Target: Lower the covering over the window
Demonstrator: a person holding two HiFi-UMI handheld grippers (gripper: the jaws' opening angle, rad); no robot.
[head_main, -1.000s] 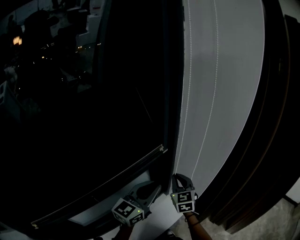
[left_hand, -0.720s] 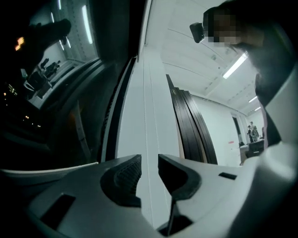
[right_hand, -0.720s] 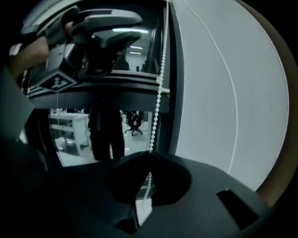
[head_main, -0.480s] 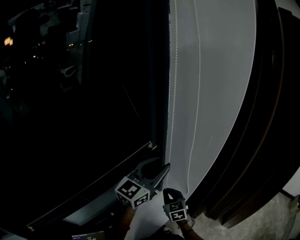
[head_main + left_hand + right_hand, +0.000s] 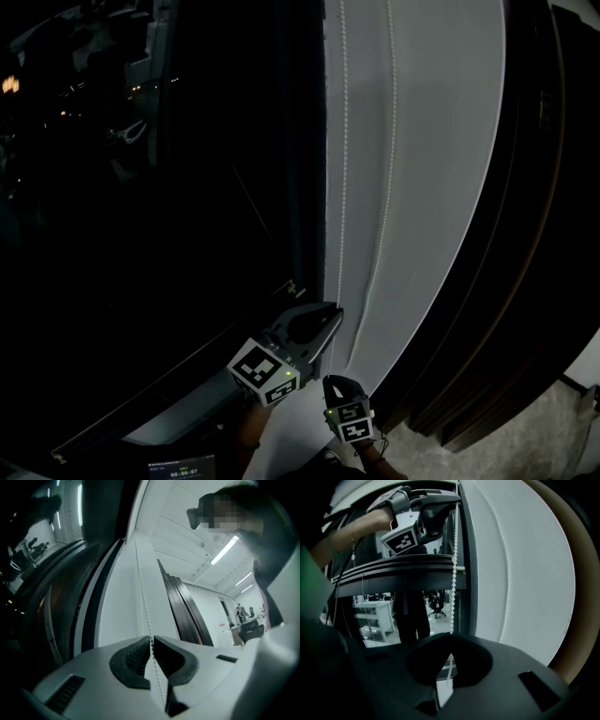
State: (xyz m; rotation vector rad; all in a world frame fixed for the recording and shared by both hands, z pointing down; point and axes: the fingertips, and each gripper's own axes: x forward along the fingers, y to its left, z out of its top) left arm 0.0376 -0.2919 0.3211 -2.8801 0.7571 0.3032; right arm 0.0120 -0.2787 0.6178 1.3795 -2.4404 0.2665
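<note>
A white bead chain (image 5: 341, 187) hangs in two strands down a white wall strip (image 5: 441, 169), right of the dark window (image 5: 169, 206). My left gripper (image 5: 335, 315) has just been closing, and its tips now pinch the left strand (image 5: 143, 606) between them. My right gripper (image 5: 334, 381) is shut on the same strand lower down, where the chain (image 5: 453, 564) runs into its tips. In the right gripper view the left gripper (image 5: 457, 499) holds the chain above. No blind fabric can be told apart against the dark glass.
A dark horizontal bar (image 5: 398, 573) crosses the window, with a lit office reflected in the glass. Dark vertical frames (image 5: 534, 234) stand right of the wall strip. The second chain strand (image 5: 387, 187) hangs free. A pale floor (image 5: 525, 441) shows at the lower right.
The left gripper climbed the chain, with its jaws open wide half a second ago and now closed on the strand. The right gripper sank lower while staying shut on the chain.
</note>
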